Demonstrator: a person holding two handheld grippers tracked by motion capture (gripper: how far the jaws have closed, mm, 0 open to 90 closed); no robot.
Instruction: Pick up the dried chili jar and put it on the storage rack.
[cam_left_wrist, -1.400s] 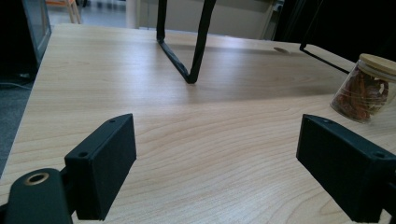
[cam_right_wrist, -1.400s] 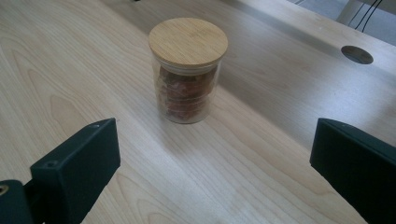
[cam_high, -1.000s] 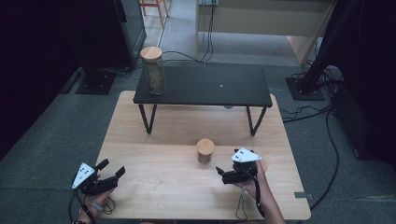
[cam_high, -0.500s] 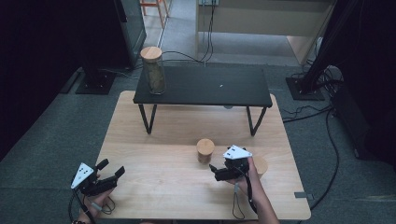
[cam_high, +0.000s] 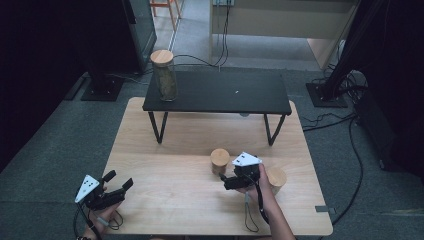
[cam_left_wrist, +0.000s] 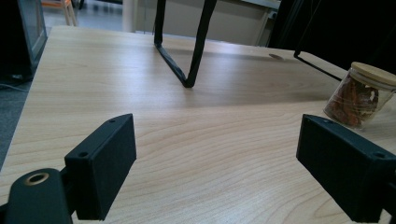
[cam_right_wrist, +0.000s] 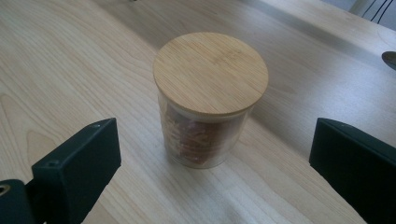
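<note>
Closing in on a small glass jar (cam_high: 219, 161) near the middle of the wooden counter (cam_high: 190, 197), the right gripper (cam_high: 231, 182) has slid leftward across the high view over the past second, from a spot well to the jar's right to just beside it. Its jaws stand spread, and the right gripper view shows the jar (cam_right_wrist: 208, 100) centred between them with clear wood on either side, neither pad touching. That shift suggests the approach is nearly done and a grasp of this jar is the step in hand. The jar stands upright, a short clear cylinder capped with a round bamboo lid (cam_right_wrist: 211, 72) and packed with brownish-orange contents. The left gripper (cam_high: 116, 191) has kept its place near the counter's near-left corner, jaws apart and holding nothing. A second small jar (cam_high: 276, 178) stands just right of the right hand, and a tall lidded jar (cam_high: 164, 76) sits at the left end of the black raised shelf (cam_high: 225, 95).
</note>
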